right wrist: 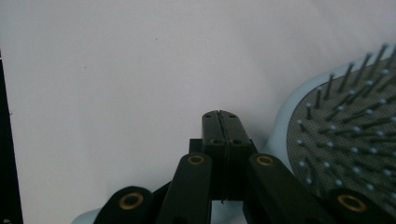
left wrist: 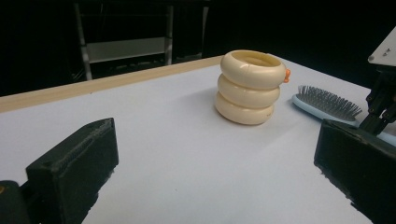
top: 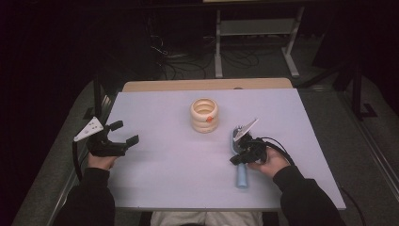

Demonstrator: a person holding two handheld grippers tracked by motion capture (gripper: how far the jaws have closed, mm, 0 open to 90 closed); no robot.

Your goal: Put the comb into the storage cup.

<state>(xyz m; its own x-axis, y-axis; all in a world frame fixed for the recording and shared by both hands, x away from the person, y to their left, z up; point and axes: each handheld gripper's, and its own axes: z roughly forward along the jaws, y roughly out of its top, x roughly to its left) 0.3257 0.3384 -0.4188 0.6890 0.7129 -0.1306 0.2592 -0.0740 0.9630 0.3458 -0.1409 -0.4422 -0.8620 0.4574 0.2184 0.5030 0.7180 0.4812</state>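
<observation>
Matte white table (top: 164, 169), bristly hairbrush (top: 241, 176)

So there's a cream holder (top: 204, 114) that looks like three chunky rings stacked up, standing upright with an open top, a little past the middle of the table (top: 160, 165) toward the far edge. It's got a small orange bit on its side. Near it, toward the right edge and closer to the near edge, a light blue hairbrush (top: 239, 165) lies flat, bristles up. Its head points at the far edge and its handle at the near edge.
</observation>
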